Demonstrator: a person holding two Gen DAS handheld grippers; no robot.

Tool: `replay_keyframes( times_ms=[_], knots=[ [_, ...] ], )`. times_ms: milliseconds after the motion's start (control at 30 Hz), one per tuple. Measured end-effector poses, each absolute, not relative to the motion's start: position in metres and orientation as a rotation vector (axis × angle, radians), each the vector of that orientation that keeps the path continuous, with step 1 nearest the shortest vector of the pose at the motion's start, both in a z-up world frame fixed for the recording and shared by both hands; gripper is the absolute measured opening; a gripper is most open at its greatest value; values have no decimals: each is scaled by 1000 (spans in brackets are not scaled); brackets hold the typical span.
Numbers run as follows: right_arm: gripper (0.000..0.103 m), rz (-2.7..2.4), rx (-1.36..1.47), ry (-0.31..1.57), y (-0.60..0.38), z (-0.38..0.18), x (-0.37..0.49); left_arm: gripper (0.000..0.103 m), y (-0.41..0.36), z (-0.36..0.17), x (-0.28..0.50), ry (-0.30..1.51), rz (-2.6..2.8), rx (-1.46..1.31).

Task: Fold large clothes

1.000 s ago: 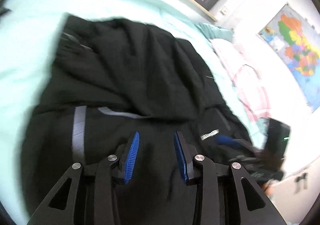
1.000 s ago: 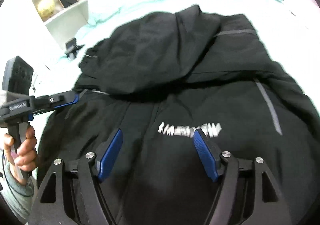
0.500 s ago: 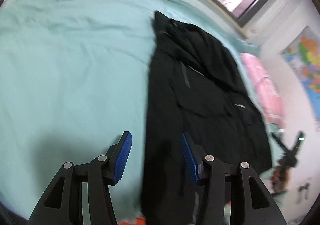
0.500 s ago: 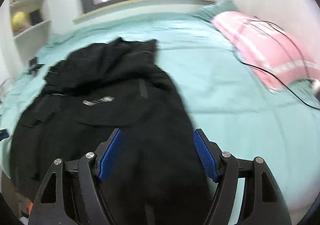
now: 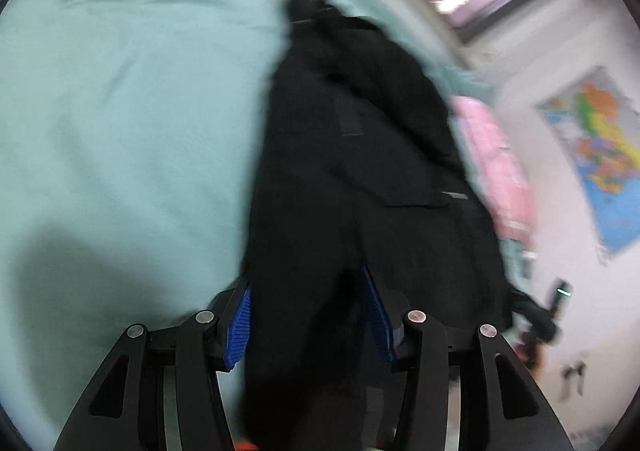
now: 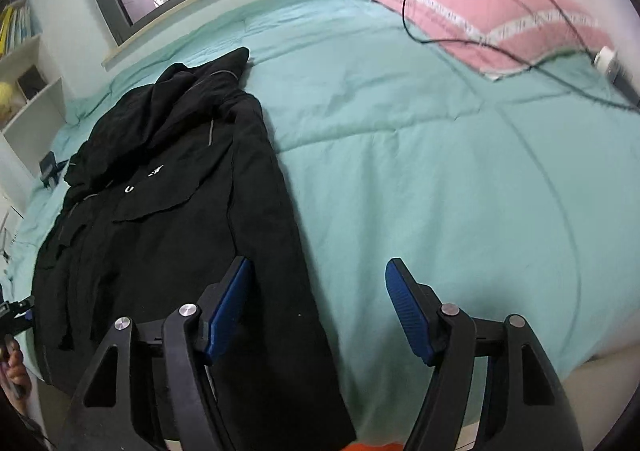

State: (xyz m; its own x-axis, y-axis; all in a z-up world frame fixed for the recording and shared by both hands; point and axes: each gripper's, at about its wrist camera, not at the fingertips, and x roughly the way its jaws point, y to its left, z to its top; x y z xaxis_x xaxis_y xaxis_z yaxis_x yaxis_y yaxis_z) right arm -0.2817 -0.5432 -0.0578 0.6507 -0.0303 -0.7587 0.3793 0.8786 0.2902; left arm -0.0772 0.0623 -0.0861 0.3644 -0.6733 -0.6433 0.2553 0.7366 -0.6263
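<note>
Both hands are swinging out from above the black padded jacket point(image 6: 168, 219) on the teal quilted bed point(image 6: 440, 171) to its bottom corners, left gripper point(image 5: 308, 315) fingers half-open astride cloth, right gripper point(image 6: 320, 307) fingers wide and straddling the jacket's edge, risking a missed or single-layer pinch.

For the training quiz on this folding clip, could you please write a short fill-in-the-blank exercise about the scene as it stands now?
1. The black jacket lies spread on a bed cover of ____ colour.
2. The pillow near the head of the bed is ____.
3. A thin black ____ loops across the pillow.
4. The right gripper has its jaws ____, straddling the jacket's edge without pinching it.

Missing words: green; pink; cable; open
</note>
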Motion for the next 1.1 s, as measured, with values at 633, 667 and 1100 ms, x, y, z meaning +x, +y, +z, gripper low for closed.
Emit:
replay_keyframes(
  times_ms=[633,667,1100],
  knots=[
    [53,-12,455,938,-512,-52,-284,51,32,-68,-108,996,-830,-479],
    [51,25,429,903,-505,-39,-290,51,36,-61,-111,961,-867,-510],
    [38,-8,427,1023,-479,-65,-266,16,21,-100,-120,1067,-638,-372]
  ],
)
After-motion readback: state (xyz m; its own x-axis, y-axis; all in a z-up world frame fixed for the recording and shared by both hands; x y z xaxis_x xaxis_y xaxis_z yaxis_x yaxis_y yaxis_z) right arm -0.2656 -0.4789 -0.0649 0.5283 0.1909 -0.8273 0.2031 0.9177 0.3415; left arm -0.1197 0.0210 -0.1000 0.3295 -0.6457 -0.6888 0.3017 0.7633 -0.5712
